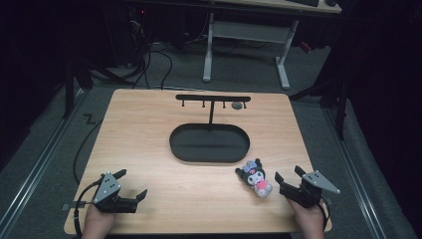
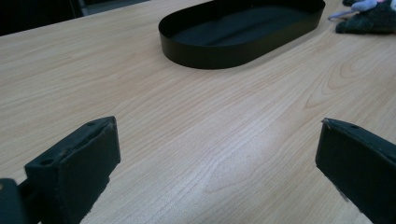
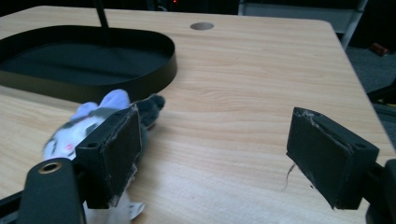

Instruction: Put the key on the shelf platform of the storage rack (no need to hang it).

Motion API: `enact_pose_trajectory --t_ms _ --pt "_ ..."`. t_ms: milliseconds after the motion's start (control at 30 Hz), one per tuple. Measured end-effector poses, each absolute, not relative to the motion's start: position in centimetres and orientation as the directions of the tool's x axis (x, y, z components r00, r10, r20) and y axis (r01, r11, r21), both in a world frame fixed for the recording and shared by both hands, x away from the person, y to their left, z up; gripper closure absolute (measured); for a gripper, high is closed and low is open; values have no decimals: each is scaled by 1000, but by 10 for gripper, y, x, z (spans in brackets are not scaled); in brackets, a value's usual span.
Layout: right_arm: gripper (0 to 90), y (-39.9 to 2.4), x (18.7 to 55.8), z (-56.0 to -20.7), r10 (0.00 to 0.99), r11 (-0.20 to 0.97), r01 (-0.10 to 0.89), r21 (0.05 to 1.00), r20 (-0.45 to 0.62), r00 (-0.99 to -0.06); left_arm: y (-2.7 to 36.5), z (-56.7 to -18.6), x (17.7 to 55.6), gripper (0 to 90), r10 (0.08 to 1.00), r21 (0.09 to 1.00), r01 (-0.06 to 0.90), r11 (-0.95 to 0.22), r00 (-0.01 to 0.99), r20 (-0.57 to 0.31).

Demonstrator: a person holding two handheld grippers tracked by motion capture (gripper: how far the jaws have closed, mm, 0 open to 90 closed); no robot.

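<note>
A small plush doll (image 1: 257, 179) with a black hood, lilac bow and pink dress lies on the wooden table (image 1: 149, 129), just right of the black oval tray (image 1: 209, 143). My right gripper (image 1: 287, 174) stands open immediately right of the doll; in the right gripper view the doll (image 3: 91, 122) lies partly behind the left jaw, outside the gap. My left gripper (image 1: 131, 183) rests open at the front left, with bare wood between its jaws (image 2: 215, 154). The tray (image 2: 243, 35) lies ahead of it, the doll (image 2: 369, 16) at the top right edge.
A black T-shaped rack (image 1: 213, 99) with small hooks rises from the tray's far side. A round hole (image 1: 237, 105) sits in the tabletop behind it. Beyond the table stand a white desk frame (image 1: 246, 45) and floor cables. The table edge runs just below both hands.
</note>
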State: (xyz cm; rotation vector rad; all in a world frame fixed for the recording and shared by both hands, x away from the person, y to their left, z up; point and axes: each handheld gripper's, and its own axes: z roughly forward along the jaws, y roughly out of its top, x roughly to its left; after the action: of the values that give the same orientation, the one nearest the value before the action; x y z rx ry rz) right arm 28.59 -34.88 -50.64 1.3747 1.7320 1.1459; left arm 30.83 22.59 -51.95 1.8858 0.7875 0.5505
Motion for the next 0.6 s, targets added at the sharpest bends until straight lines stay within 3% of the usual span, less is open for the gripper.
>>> enact_pose_trajectory --t_ms 200,600 --pt "174 -343 282 -506 960 90 405 910 30 -280 220 -516 308 5 695 901 237 -364 713 93" --pt "173 -334 285 -510 959 91 408 908 30 -282 221 -517 313 15 685 903 246 -352 725 69"
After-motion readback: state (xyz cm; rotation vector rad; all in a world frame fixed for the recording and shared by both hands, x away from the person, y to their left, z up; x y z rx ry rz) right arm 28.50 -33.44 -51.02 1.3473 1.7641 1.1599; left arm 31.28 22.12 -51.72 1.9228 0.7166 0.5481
